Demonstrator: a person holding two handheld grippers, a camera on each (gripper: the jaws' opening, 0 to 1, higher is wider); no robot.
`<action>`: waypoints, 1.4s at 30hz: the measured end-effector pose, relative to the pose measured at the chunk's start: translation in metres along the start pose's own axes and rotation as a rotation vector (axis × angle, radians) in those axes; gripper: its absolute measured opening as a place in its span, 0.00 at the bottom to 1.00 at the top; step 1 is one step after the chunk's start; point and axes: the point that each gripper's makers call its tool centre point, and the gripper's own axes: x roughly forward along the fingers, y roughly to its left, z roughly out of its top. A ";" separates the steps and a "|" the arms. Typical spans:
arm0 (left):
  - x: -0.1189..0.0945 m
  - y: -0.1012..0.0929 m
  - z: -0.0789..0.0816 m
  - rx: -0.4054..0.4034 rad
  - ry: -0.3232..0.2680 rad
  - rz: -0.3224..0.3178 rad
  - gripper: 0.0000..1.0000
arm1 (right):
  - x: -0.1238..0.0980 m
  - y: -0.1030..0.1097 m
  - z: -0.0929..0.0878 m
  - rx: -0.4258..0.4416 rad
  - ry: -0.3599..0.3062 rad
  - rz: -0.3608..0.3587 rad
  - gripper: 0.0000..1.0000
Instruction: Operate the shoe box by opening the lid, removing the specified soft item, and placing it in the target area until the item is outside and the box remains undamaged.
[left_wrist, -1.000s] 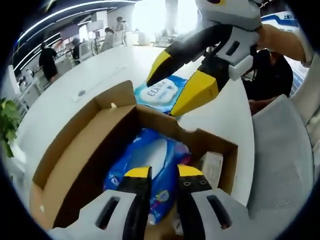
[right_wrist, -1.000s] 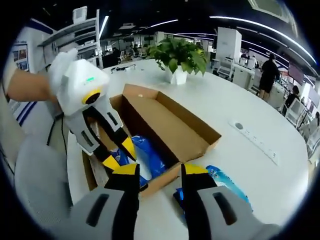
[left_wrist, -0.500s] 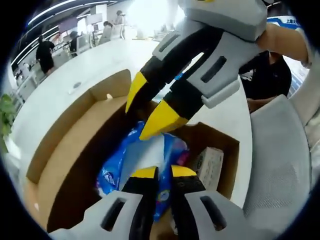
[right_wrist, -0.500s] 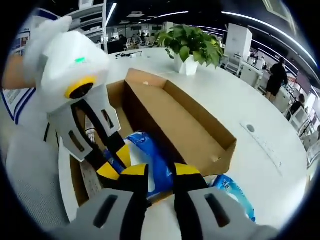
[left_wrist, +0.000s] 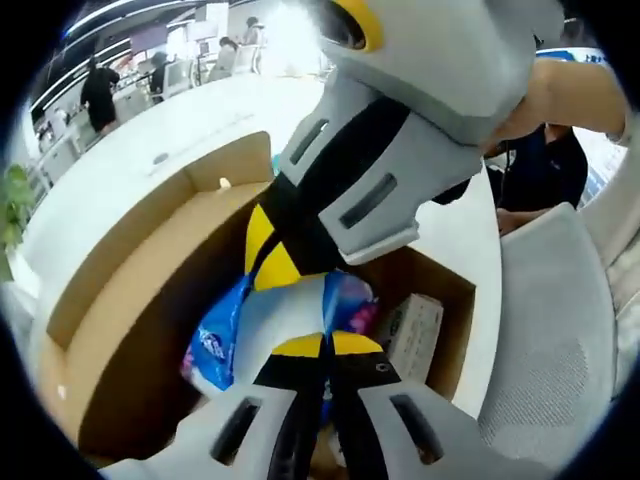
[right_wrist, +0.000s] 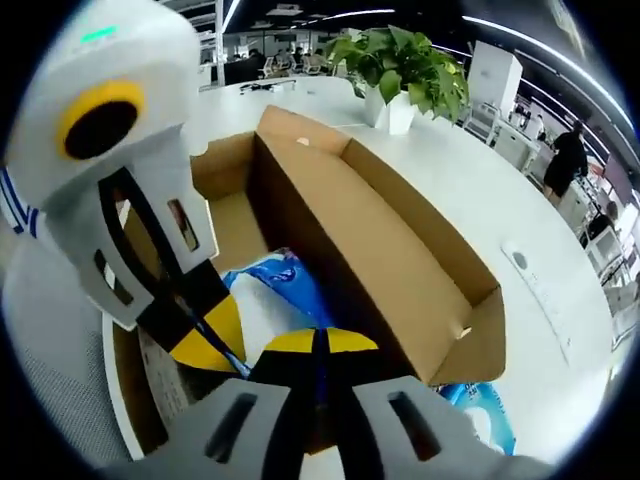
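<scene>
The cardboard shoe box (left_wrist: 130, 280) lies open on the white table, its lid (right_wrist: 400, 270) folded back. Inside lies a soft blue and white pack (left_wrist: 215, 350), also seen in the right gripper view (right_wrist: 285, 285). My left gripper (left_wrist: 325, 345) has its yellow tips pressed together on the pack's near edge. My right gripper (left_wrist: 268, 262) reaches down into the box from above and meets the same pack. In the right gripper view my right gripper (right_wrist: 318, 342) is shut with blue film between its jaws, and the left gripper (right_wrist: 208, 345) sits just beside it.
A small white carton (left_wrist: 410, 335) stands in the box's right corner. A second blue pack (right_wrist: 485, 415) lies on the table outside the box. A potted plant (right_wrist: 400, 60) stands behind. A grey chair (left_wrist: 560, 330) is at the table's edge.
Both grippers have dropped deeper into the box and closed their jaws on the blue pack. The right gripper has come close to the left one.
</scene>
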 end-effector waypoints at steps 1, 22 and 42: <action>0.000 0.000 0.001 -0.003 -0.004 0.003 0.00 | 0.000 0.000 0.001 0.001 -0.002 0.000 0.00; -0.044 0.001 0.019 -0.028 -0.074 0.062 0.00 | -0.030 0.002 0.047 0.006 -0.126 0.003 0.00; -0.075 -0.022 0.072 0.032 -0.128 0.066 0.00 | -0.089 -0.013 0.069 0.007 -0.203 0.001 0.00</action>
